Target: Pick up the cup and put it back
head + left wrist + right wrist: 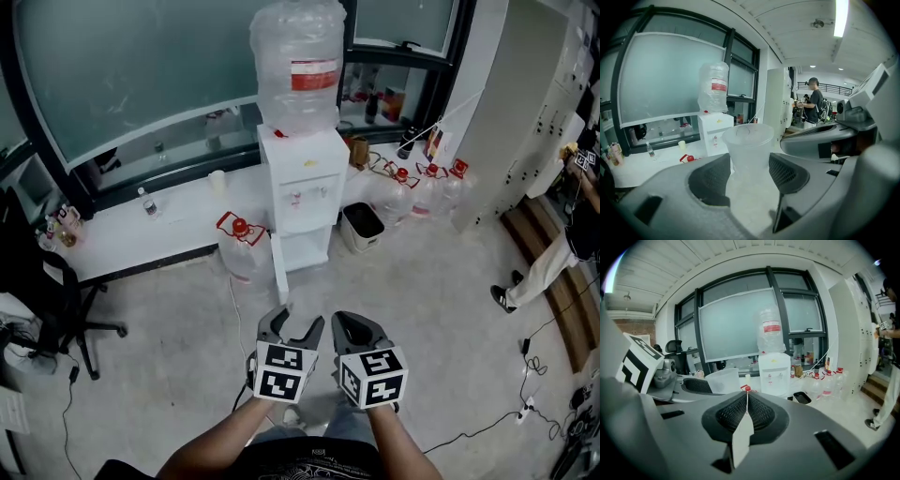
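A translucent plastic cup stands upright between the jaws of my left gripper, which is shut on its lower part. From the right gripper view the same cup shows at the left, in the other gripper. In the head view both grippers hang side by side above the floor: the left gripper and the right gripper. The cup is hard to make out there. My right gripper has its pads pressed together with nothing between them. A white water dispenser stands ahead of both.
A big water bottle sits on the dispenser. A small cup stands on the white ledge to its left. Water jugs and a dark bin lie to the right, and one jug to the left. An office chair is at left, a person at right.
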